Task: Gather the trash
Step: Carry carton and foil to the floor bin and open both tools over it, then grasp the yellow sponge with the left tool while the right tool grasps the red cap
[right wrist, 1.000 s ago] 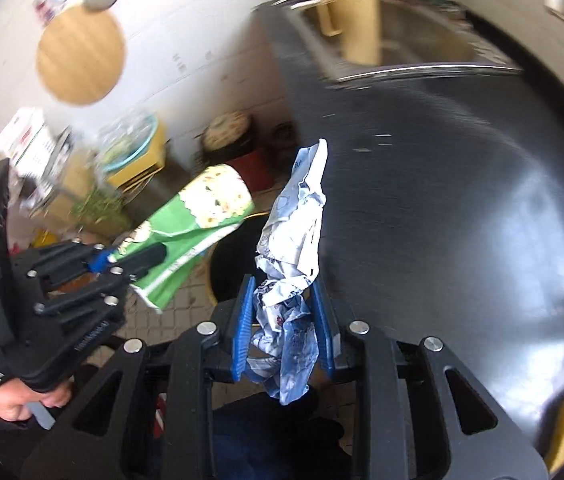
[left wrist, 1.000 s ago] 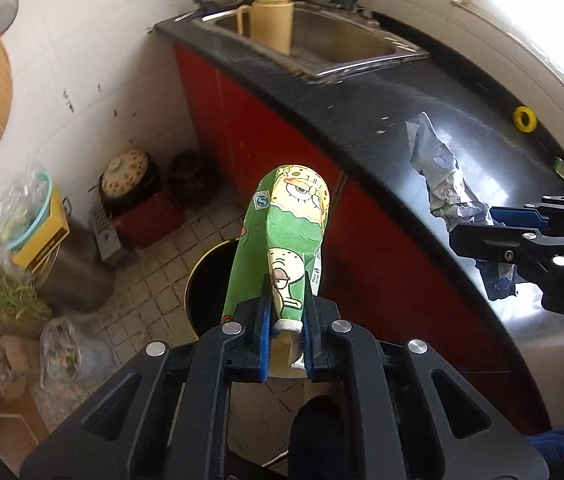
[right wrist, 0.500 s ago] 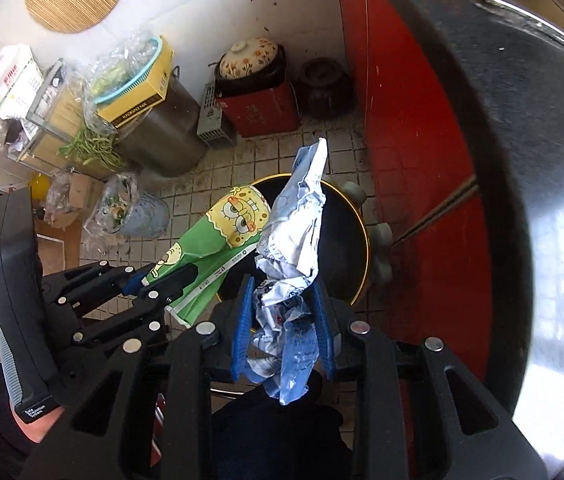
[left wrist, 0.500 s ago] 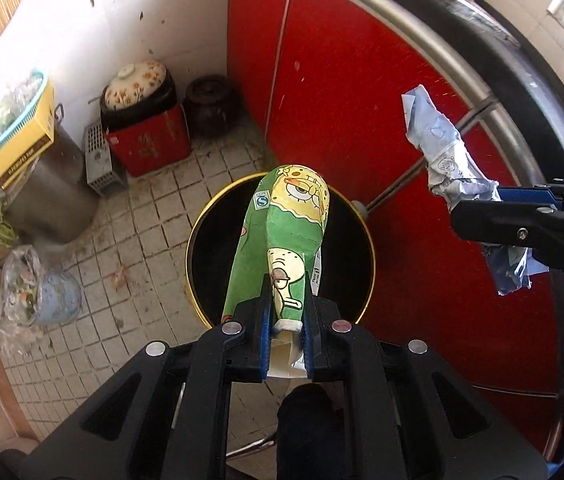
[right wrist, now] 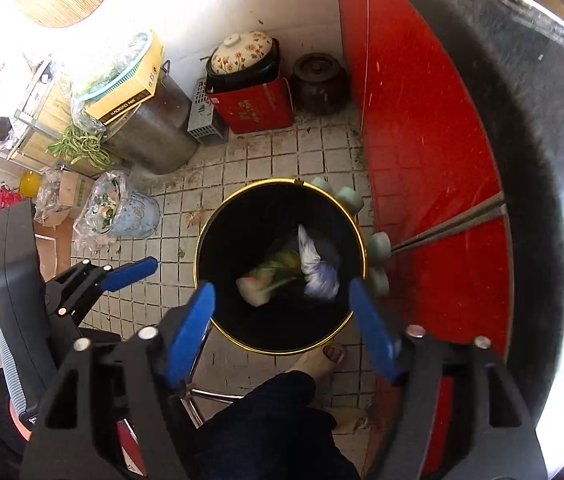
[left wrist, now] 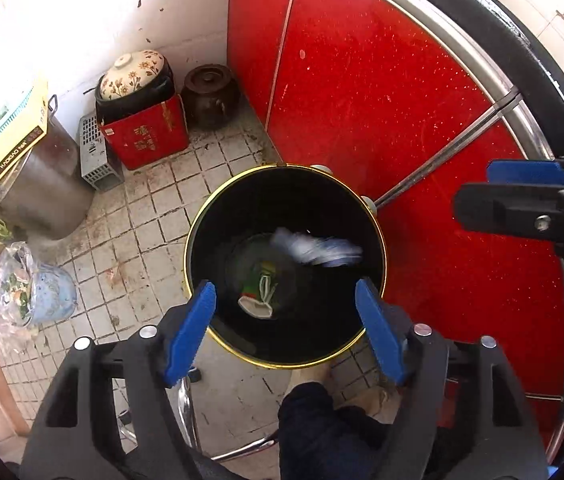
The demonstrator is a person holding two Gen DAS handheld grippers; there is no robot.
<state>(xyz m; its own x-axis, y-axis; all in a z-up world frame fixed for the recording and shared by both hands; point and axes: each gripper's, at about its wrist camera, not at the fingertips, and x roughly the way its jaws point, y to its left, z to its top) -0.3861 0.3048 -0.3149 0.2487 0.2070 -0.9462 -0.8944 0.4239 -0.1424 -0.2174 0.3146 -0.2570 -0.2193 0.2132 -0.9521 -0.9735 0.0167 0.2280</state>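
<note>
Jaws of both grippers, left and right, now gape above the bin, their carton and wrapper just dropped inside.

A red box sits on the tiled floor with a flowery pot lid on top, and a brown clay jar stands just beside it. A big metal pot holds a yellow box, with green beans near it. Red cabinet doors stand under a black counter.
</note>
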